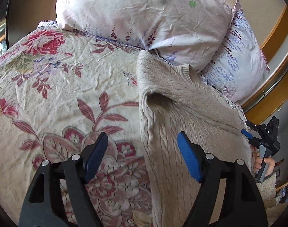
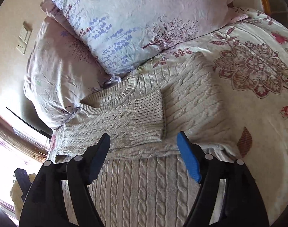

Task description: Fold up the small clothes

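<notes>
A: Where was the sweater (image 2: 181, 102)?
B: On the flowery bed cover (image 1: 58, 87), by the pillows (image 1: 144, 19). Its bottom was cut off.
A: And the tongs?
B: Left gripper (image 1: 142, 157) and right gripper (image 2: 143, 156) both gaped, holding nothing.

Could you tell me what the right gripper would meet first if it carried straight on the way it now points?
Most likely the sleeve folded across the cable-knit sweater: the right gripper, jaws open and empty, aims at its ribbed cuff. Depth is uncertain.
</notes>
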